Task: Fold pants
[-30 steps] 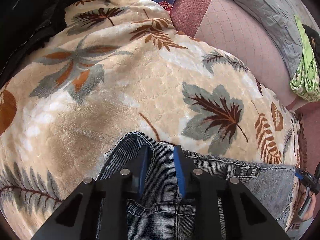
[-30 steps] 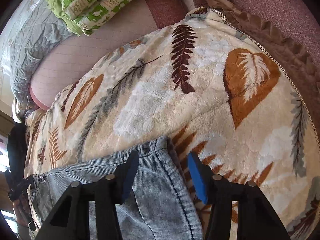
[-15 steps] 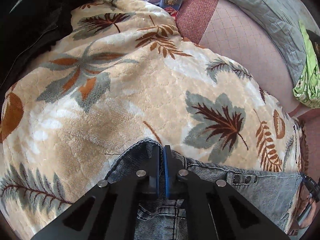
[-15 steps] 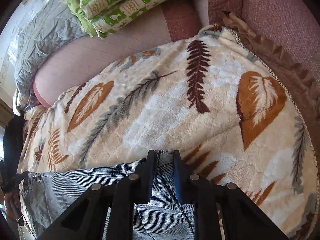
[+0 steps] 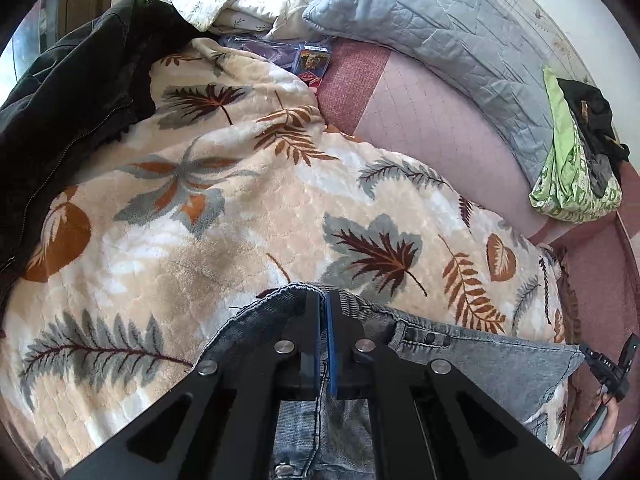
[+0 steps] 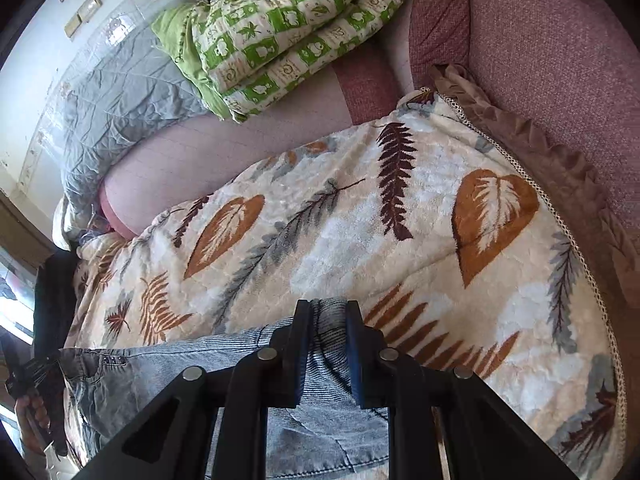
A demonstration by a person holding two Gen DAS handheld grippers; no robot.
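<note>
Grey-blue denim pants (image 5: 480, 360) lie on a cream leaf-patterned blanket (image 5: 240, 220). My left gripper (image 5: 323, 300) is shut on the top edge of the pants near the snap buttons, and the cloth rises to a peak at the pads. In the right wrist view, my right gripper (image 6: 328, 308) is shut on a bunched fold of the same pants (image 6: 180, 372) at their other top corner, above the blanket (image 6: 360, 220). The edge stretches between the two grips. The lower part of the pants is hidden behind the gripper frames.
A black jacket (image 5: 72, 100) lies at the blanket's left. A grey quilt (image 5: 440, 20) runs along the wall, with a small card box (image 5: 312, 60) below it. Green patterned bedding (image 6: 280, 32) is piled at the back. Maroon upholstery (image 6: 540, 40) borders the blanket's right side.
Both grippers went from open around the pants' top edge to shut on it, then rose, pulling the edge up off the blanket. More of the room now shows.
</note>
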